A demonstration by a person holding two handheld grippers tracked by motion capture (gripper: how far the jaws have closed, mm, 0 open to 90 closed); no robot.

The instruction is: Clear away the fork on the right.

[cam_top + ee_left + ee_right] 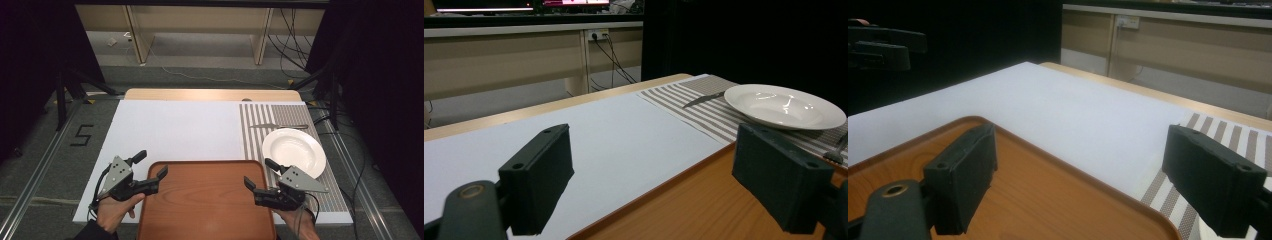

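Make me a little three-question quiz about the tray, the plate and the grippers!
1. True or false: the plate sits on the tray.
2. What lies just beyond the plate on the striped mat? A) spoon B) knife C) cup
3. Fill in: both grippers' jaws are ____.

Key
1. False; it sits on the mat, right of the tray.
2. B, a knife.
3. Open: the left gripper straddles the tray's left edge, the right gripper its right edge, gripping nothing.
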